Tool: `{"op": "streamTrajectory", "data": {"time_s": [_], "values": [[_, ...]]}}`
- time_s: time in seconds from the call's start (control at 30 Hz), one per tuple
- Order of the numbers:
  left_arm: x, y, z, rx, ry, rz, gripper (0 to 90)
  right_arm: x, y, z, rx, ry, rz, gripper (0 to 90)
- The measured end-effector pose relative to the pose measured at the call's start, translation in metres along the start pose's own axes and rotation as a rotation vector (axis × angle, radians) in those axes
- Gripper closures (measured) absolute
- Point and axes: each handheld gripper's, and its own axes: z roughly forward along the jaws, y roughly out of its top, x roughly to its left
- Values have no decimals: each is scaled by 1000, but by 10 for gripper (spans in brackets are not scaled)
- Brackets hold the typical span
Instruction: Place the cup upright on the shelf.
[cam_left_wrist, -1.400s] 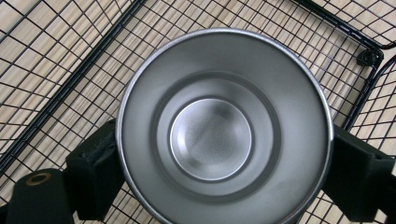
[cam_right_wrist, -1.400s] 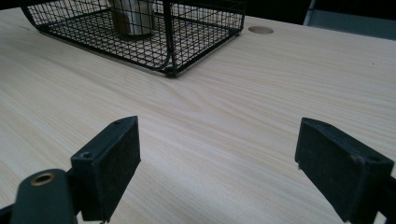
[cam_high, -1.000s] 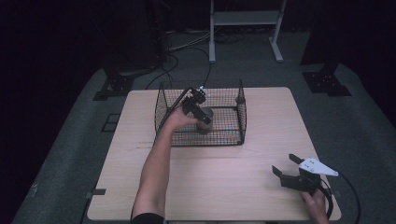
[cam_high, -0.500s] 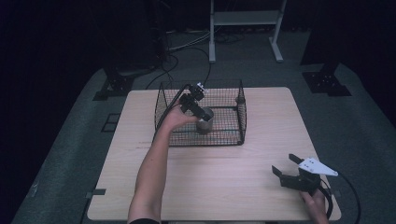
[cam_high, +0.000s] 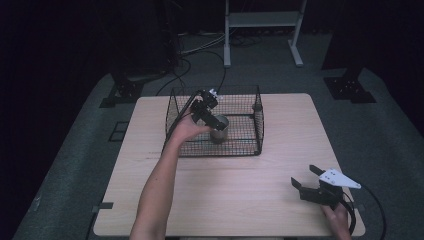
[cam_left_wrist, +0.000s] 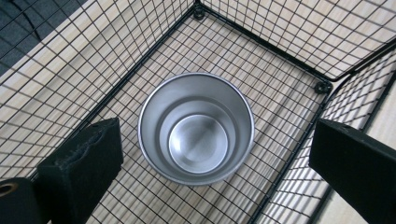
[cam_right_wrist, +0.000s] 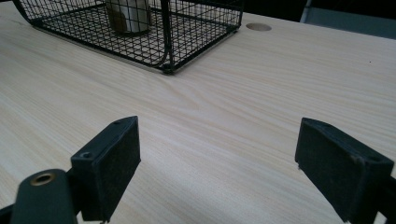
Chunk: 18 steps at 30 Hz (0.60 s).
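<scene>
Pale wooden table (cam_high: 225, 195) on grey carpet in a dark room, steel cup (cam_left_wrist: 196, 135) upright inside wire basket (cam_high: 252, 120) at far left – left gripper (cam_left_wrist: 210, 158) spread just above it, jaws clear of its rim – right gripper (cam_high: 306, 179) spread, near right.

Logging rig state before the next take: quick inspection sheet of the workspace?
Surface: light wood table, bare apart from the basket.
Job's things: metal cup upright and empty inside black wire basket.
Clutter: nothing seen.
Grippers: left gripper open above the cup, not touching it; right gripper open, at the table's near right corner.
Cables: one trails from each gripper; more on the floor behind.
Surroundings: dark room, grey floor, stand legs.
</scene>
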Motion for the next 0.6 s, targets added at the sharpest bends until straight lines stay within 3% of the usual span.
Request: {"op": "streamTrajectory", "data": {"time_s": [0.6], "values": [[-20, -16, -37, -64, 12, 44, 22, 1, 0, 1, 9, -14, -3, 134]]}}
